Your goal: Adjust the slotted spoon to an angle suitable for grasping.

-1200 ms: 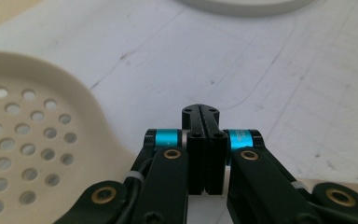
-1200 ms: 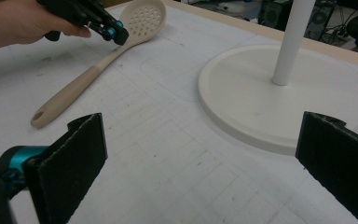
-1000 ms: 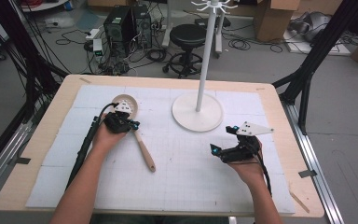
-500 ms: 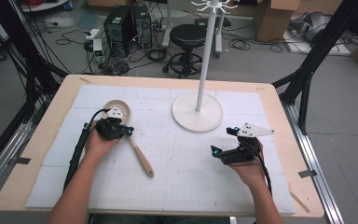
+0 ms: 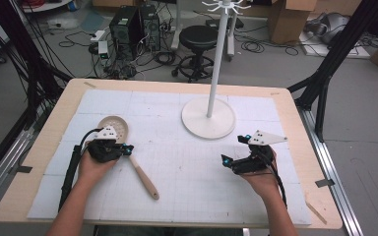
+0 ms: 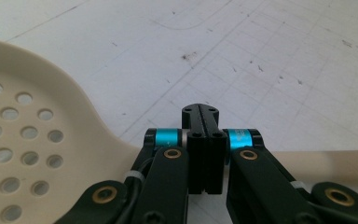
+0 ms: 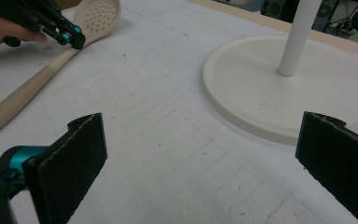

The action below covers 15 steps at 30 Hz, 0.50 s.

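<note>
Our left gripper has its jaws pressed flat together, gripping nothing, just above the neck of the slotted spoon. To lift the spoon well, we judge the jaws must spread first, then straddle the handle squarely. The spoon is smooth cream plastic with a round perforated bowl, lying flat on the matte gridded mat, left of the white stand. Our right gripper, right of the spoon, gapes wide and empty.

Beyond the wooden table we see a grey floor strewn with black cables. We see a black stool, computer towers and cardboard boxes there.
</note>
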Each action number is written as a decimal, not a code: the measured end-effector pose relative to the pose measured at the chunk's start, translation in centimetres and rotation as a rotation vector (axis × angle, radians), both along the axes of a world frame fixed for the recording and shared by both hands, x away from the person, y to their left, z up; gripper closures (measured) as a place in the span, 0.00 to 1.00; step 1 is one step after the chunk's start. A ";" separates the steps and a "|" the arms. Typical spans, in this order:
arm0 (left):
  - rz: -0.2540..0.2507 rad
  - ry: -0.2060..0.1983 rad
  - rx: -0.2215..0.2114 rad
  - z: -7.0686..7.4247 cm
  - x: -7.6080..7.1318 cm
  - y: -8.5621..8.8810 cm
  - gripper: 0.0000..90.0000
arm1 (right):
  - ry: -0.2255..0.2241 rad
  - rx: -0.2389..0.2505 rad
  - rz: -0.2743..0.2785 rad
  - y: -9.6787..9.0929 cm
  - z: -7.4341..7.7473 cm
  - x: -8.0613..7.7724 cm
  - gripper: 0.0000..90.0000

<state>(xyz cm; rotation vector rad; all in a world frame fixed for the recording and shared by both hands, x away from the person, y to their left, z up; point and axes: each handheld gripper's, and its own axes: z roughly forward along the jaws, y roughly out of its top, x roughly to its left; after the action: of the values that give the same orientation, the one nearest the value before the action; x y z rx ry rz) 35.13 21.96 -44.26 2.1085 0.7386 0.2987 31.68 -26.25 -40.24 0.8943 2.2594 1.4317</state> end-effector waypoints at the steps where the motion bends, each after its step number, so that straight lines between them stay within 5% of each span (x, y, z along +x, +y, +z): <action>1: 0.000 0.001 -0.004 0.0 -0.1 0.0 1.00 | 0.005 -0.001 0.002 0.1 0.0 0.0 0.01; 6: -0.034 -0.021 -0.012 0.4 -0.4 0.0 1.00 | 0.008 -0.007 0.005 0.3 -0.1 0.0 0.01; 8: -0.103 -0.052 -0.060 1.4 -1.1 0.1 1.00 | 0.007 -0.008 0.006 0.3 -0.1 0.0 0.01; 9: -0.103 -0.052 -0.060 1.4 -1.1 0.1 1.00 | 0.006 -0.007 0.007 0.2 -0.1 0.0 0.01; 15: -0.301 -0.042 -0.056 2.4 -3.2 0.1 1.00 | 0.006 -0.001 0.003 0.2 -0.1 0.0 0.01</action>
<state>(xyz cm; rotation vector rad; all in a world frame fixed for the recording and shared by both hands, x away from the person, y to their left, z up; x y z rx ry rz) 31.96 22.03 -41.83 2.1173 0.3921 0.1557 31.70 -26.06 -40.31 0.8958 2.2663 1.4317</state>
